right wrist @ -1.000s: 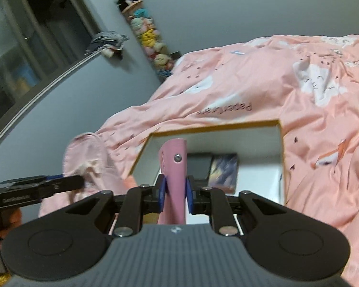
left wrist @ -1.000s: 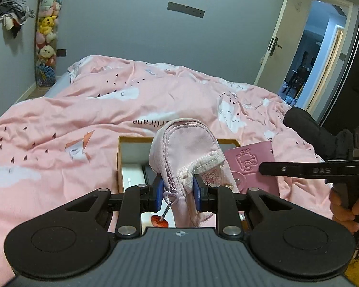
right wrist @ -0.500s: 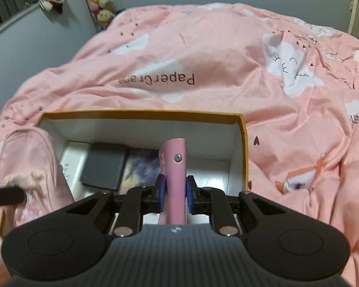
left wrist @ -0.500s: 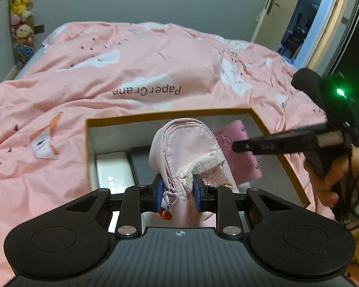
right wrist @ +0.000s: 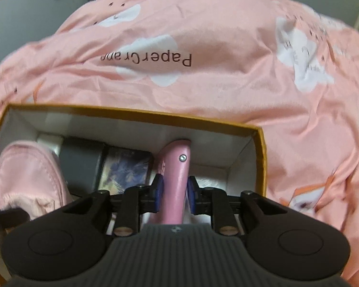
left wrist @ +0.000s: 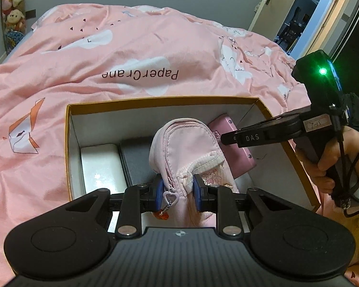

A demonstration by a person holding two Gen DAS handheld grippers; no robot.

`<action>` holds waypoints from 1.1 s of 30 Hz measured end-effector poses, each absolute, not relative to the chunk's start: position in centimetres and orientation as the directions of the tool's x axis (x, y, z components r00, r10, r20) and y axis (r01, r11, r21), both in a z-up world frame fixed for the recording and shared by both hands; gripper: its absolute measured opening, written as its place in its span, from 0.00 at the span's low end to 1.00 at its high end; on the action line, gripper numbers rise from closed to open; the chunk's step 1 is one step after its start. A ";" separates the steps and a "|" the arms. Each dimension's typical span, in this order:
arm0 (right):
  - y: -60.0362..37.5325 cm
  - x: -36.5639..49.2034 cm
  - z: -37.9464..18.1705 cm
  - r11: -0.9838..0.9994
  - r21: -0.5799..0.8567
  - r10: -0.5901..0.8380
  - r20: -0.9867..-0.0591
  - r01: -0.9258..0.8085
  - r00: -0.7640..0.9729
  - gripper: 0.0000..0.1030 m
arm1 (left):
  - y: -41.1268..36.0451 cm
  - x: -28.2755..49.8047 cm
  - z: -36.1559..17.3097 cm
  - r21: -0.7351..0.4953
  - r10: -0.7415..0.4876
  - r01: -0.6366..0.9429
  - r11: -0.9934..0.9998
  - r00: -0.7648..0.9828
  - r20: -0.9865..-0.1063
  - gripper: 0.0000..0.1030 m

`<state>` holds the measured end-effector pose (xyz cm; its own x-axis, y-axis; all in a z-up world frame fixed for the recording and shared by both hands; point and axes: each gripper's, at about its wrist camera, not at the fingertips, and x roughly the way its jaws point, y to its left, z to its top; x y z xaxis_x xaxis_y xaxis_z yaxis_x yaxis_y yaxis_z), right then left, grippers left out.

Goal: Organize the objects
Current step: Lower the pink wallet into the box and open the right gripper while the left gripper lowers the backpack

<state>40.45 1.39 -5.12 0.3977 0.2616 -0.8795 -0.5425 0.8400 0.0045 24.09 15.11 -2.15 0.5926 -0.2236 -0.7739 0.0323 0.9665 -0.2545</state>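
two grippers hang over the open box (left wrist: 260, 110) on your pink bedspread (left wrist: 131, 47), both angled down into it. your left gripper (left wrist: 177, 189) is clamped on the pale pink pouch (left wrist: 186, 148), its blue pads (left wrist: 158, 191) pinching the fabric near the zip, where a heart-shaped pull (left wrist: 171, 197) dangles; the pouch hangs over the middle of the box. your right gripper (right wrist: 173, 191) has the pink wallet (right wrist: 176, 174) standing on edge between its pads at the right end of the box, and its jaws are opening, though the pads look as if they still touch the wallet's sides. on the box floor lie a white case (left wrist: 100, 165), a dark grey case (left wrist: 136, 160) just beside it and a card with a purple picture (right wrist: 126, 169). your hand (left wrist: 323, 165) grips the right tool's handle
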 end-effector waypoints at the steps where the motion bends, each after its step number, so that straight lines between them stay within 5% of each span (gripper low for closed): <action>1: 1.6 40.4 -5.1 0.832 -0.014 0.254 -0.880 -0.555 0.402 0.23 | 15.1 24.2 -2.2 -0.256 -0.226 0.033 0.966 0.591 -0.774 0.28; 6: 2.0 40.1 -4.9 0.796 -0.094 0.222 -0.874 -0.598 0.433 0.24 | 15.3 24.6 -2.2 -0.278 -0.242 0.031 0.960 0.588 -0.772 0.28; 9: 1.9 39.6 -4.2 0.783 -0.152 0.209 -0.849 -0.603 0.485 0.39 | 15.1 24.9 -2.2 -0.280 -0.246 0.033 0.960 0.582 -0.775 0.28; 19: -4.3 37.2 0.7 0.851 -0.050 0.323 -0.735 -0.524 0.596 0.39 | 11.1 28.5 -2.7 -0.291 -0.307 0.114 0.950 0.523 -0.795 0.28; 33: -8.6 37.9 -1.8 0.872 0.079 0.372 -0.749 -0.483 0.549 0.54 | 7.7 35.3 -7.1 -0.333 -0.346 0.107 0.937 0.409 -0.844 0.27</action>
